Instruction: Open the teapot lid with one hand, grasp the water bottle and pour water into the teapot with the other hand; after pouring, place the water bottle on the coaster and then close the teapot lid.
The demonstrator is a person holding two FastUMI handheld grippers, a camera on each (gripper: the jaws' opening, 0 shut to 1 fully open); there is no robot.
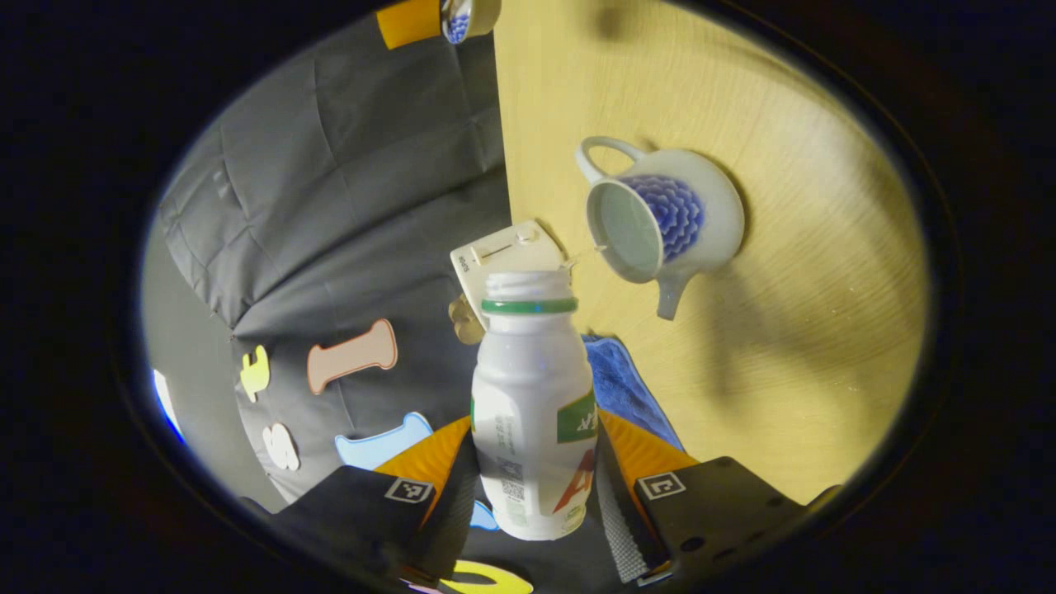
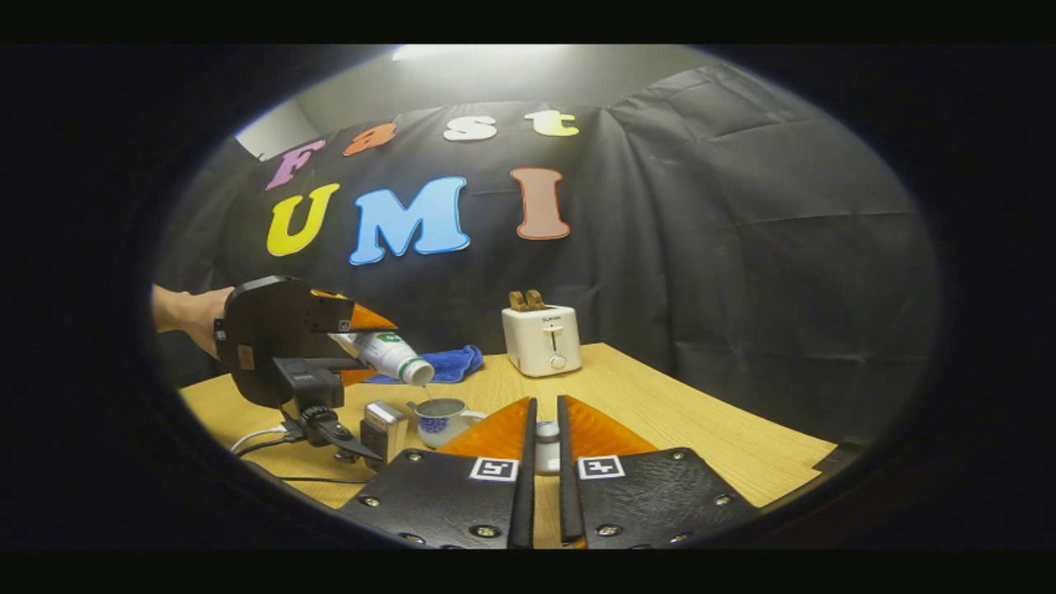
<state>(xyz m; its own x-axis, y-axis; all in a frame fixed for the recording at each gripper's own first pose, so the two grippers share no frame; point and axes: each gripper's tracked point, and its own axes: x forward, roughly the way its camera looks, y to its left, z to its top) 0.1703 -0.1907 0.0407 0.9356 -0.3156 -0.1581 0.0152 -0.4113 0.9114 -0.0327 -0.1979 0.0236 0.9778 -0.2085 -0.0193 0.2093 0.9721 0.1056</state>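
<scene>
Over a pale wooden table (image 2: 660,396), the left gripper (image 1: 536,487) clamps a capless white water bottle (image 1: 535,404) between its fingers, body tilted with the open neck pointing down at the uncovered teapot (image 1: 660,219), while the right gripper (image 2: 544,450) pinches the small teapot lid (image 2: 546,445) nearby.

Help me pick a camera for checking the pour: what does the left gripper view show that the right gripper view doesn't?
Left gripper view adds: the lidless teapot's inside, seen from above, beyond the water bottle's open neck. Right gripper view adds: the hand holding the left gripper, and the bottle seen side-on, tipped mouth-down over the teapot. Shared: bottle, teapot, toaster, blue cloth, wooden table.
</scene>
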